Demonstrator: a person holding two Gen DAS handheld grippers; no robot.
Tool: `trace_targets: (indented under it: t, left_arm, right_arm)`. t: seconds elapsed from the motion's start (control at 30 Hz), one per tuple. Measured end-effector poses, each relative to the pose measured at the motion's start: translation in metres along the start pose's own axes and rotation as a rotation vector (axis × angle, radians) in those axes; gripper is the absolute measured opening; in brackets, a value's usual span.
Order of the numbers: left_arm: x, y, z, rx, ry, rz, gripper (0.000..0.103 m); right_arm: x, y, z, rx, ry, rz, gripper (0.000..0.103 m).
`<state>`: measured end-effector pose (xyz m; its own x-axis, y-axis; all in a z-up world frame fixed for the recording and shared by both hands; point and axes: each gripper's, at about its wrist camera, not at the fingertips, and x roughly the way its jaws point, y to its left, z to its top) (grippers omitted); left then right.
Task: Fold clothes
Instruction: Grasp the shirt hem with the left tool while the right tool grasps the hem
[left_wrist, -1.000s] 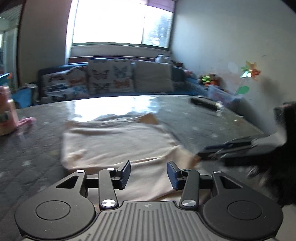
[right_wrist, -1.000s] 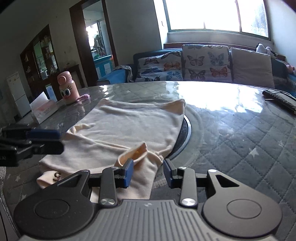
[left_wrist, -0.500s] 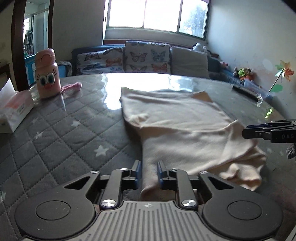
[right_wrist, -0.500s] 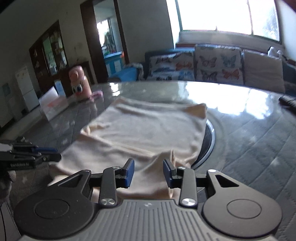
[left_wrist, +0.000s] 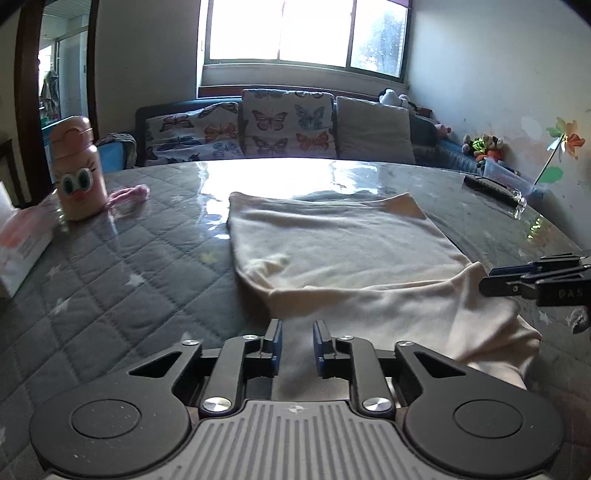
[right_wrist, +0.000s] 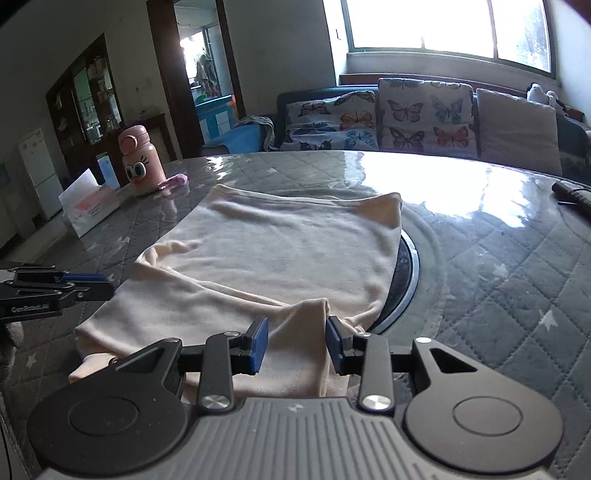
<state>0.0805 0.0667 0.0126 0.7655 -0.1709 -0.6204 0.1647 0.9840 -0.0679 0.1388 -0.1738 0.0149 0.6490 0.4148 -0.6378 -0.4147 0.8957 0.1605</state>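
A cream garment lies on the round grey quilted table, its near part folded over and rumpled. It also shows in the right wrist view. My left gripper sits low over the garment's near left edge, jaws narrowly apart with cloth between the pads. My right gripper is open over the garment's near right corner, with cloth lying between the fingers. Each gripper shows side-on in the other's view: the right one, the left one.
A pink cartoon bottle and a tissue box stand at the table's left. A turntable rim shows under the garment's right side. A dark remote lies far right. A sofa with butterfly cushions is behind the table.
My left gripper swung from the garment's middle to its left edge and its jaws narrowed onto the cloth, then parted slightly. My right gripper stayed open and moved a little over the near corner.
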Motion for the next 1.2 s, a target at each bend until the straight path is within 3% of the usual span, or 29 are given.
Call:
trace_targets:
  t: [0.1,0.23,0.3,0.37,0.5,0.63,0.7,0.77,0.8,1.0,1.2]
  left_arm:
    - [0.012,-0.001,0.004,-0.007,0.015,0.003,0.023]
    - [0.021,0.001,0.006,-0.017,0.022,0.003,0.022]
    - [0.022,0.002,0.006,-0.018,0.018,0.009,0.018]
    - [0.023,0.003,0.005,-0.015,0.012,0.022,0.006]
    - [0.019,0.007,0.005,-0.03,-0.003,0.023,0.004]
    - [0.013,0.006,0.008,-0.027,-0.017,0.029,0.007]
    - [0.013,0.004,0.009,-0.014,-0.023,0.026,0.015]
    - [0.013,0.0,0.01,0.016,-0.035,0.027,0.033]
    - [0.012,-0.002,0.011,0.032,-0.042,0.03,0.035]
    - [0.019,-0.011,0.016,0.139,-0.058,0.005,0.037]
    - [0.033,-0.016,0.016,0.274,-0.023,-0.019,0.034]
  right_arm:
    - [0.005,-0.001,0.0,0.005,0.005,0.006,0.03]
    - [0.007,-0.003,0.001,0.015,0.007,0.009,0.014]
    - [0.006,-0.002,0.002,0.02,0.005,0.015,0.011]
    - [0.005,-0.001,0.003,0.02,-0.001,0.016,0.009]
    - [0.002,0.002,0.005,0.017,-0.013,0.017,0.006]
    - [0.003,0.003,0.006,0.015,-0.004,0.012,0.006]
    - [0.004,0.002,0.006,0.02,0.0,0.011,0.008]
    - [0.004,0.002,0.006,0.021,0.002,0.009,0.009]
    - [0.004,0.001,0.006,0.023,0.002,0.009,0.01]
    - [0.005,-0.001,0.005,0.019,0.008,0.019,0.01]
    - [0.005,-0.002,0.005,0.016,0.014,0.03,0.01]
